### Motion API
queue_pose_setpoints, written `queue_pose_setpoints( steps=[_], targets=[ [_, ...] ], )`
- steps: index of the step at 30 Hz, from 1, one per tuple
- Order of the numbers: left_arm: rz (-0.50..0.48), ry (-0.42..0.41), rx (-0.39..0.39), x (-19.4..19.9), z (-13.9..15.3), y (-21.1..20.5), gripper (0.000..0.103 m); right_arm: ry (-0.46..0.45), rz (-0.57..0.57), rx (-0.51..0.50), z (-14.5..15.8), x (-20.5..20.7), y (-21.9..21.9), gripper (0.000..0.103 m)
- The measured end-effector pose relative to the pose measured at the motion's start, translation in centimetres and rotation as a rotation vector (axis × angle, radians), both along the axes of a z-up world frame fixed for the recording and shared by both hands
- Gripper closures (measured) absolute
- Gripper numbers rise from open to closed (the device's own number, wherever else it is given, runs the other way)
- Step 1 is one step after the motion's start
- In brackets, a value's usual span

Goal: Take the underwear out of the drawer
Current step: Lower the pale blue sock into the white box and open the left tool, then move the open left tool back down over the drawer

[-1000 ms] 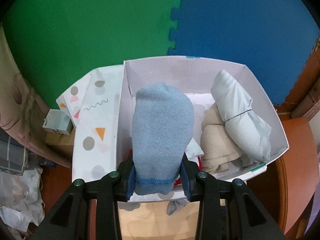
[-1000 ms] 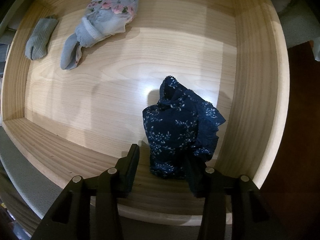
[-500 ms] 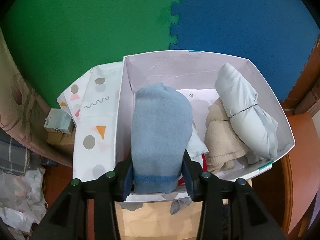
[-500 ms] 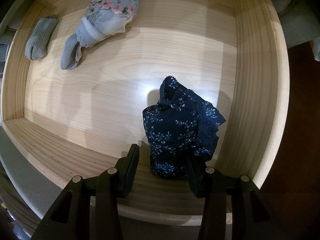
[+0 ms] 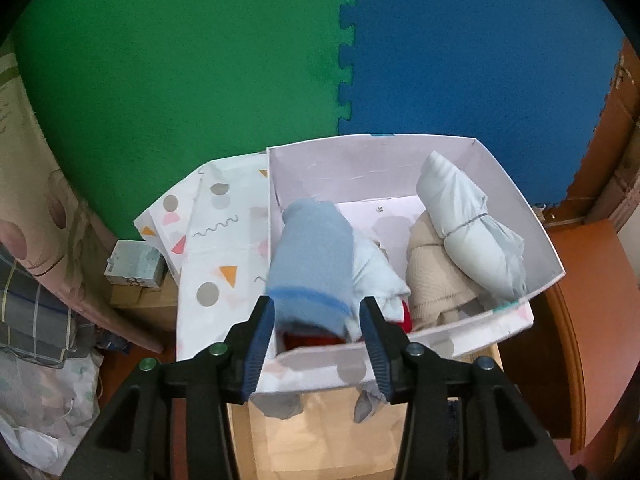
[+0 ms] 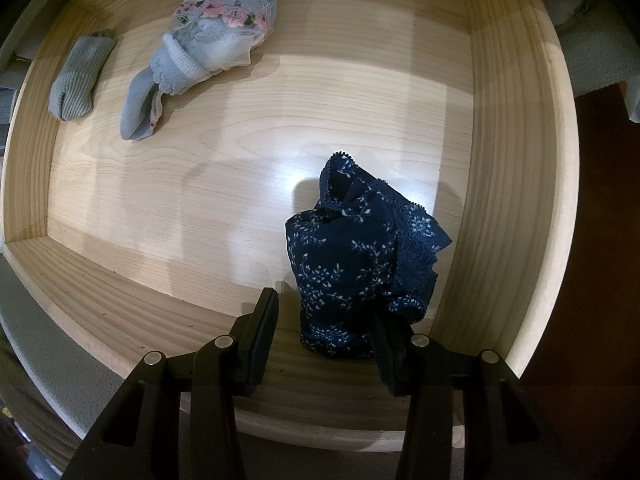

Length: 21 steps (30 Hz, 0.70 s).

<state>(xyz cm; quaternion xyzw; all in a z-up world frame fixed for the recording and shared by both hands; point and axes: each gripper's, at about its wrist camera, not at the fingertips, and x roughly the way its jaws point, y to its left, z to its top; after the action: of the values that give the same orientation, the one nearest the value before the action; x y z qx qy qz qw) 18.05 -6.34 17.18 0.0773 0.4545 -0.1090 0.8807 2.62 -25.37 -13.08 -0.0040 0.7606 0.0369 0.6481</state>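
The left tool (image 5: 316, 334) has just been opening its jaws over the white box (image 5: 516, 204), and the light blue underwear (image 5: 312, 264) that filled the gap a second ago now sits loose between the pads – a sliver of space shows on either side, so the pads no longer seem to press on it. The garment is blurred and leans into the near left corner of the box, partly on top of a red item (image 5: 406, 314) and a pale piece of clothing. Beside it, toward the right wall, lie a beige knit bundle (image 5: 430, 276) and a grey-white rolled bundle (image 5: 468, 236), both unmoved. The view has also drawn back a little, with more of the near wall now in sight. This piece looks delivered, and the left tool is probably free to return for another. The right tool (image 6: 324, 334) has not changed at all: it points straight down into the wooden drawer (image 6: 516, 160), jaws partly open, with the navy floral underwear (image 6: 352, 256) bunched near the front right corner. The right pad touches or is hidden by the cloth while the left pad stands clear (so no grip yet). Two more pieces wait near the back left corner – a grey floral-trimmed garment (image 6: 208, 48) and a small grey ribbed item (image 6: 78, 80) – so the drawer is far from emptied.
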Motion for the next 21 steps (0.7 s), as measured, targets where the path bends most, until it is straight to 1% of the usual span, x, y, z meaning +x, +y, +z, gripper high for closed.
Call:
queue_pose_setpoints(
  steps=[5,9,13,15,17,21],
  targets=[
    [0.004,-0.006,0.001,-2.2,0.2,2.0,0.058,-0.001,0.000,-0.001,0.0,0.0,0.1,0.060],
    [0.027,0.006,0.006,-4.2,-0.9,4.2,0.057,0.000,0.000,-0.001,0.0,0.1,0.1,0.060],
    [0.055,0.040,0.014,-5.9,-3.6,6.0,0.056,-0.001,-0.001,-0.002,0.0,0.1,0.2,0.060],
    [0.068,0.061,0.042,-6.7,-5.6,6.6,0.056,-0.001,-0.001,-0.003,0.0,0.1,0.2,0.060],
    [0.083,0.095,0.054,-7.1,-7.7,7.1,0.056,-0.001,-0.001,-0.004,0.0,0.1,0.2,0.060],
    [0.115,0.157,0.043,-7.7,-11.6,8.0,0.056,-0.005,-0.003,-0.008,0.0,0.3,0.2,0.061]
  ],
)
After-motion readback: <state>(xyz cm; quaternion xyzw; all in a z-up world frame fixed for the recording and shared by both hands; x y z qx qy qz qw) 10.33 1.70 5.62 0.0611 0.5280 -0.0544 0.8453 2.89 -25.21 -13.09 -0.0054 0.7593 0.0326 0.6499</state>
